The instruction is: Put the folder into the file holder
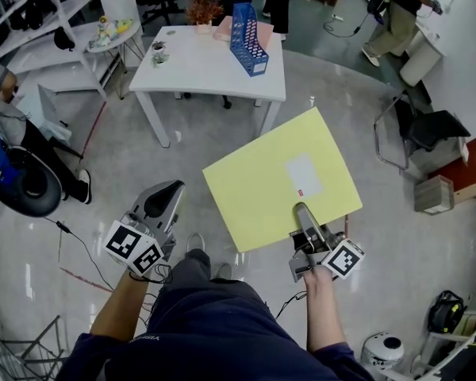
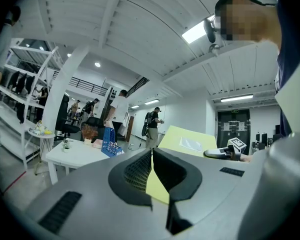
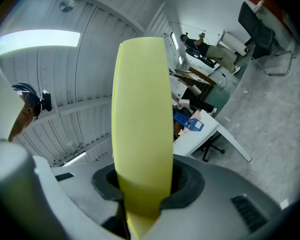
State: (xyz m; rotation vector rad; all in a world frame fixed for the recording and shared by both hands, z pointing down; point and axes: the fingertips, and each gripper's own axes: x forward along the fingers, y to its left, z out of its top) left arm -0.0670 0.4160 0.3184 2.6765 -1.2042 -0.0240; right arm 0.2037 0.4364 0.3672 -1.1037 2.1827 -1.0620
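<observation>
**A:** What is each gripper doing?

**B:** The right gripper (image 1: 302, 210) has its jaws clamped on the near edge of a yellow folder (image 1: 268, 173). The sheet spreads out ahead of that gripper and to its left, over a pale floor. A white label (image 1: 303, 175) sits on the folder just ahead of the jaw tips. The left gripper (image 1: 173, 187) is just beside the folder's near left corner, apart from it. Its jaws meet at the tips and hold nothing.

**A:** Where is the file holder?

**B:** The blue file holder (image 1: 250, 36) stands upright on a white table (image 1: 192, 66). It is well ahead of both grippers, beyond the folder's far edge. A small potted plant (image 1: 203, 11) is on the table to the holder's left.
</observation>
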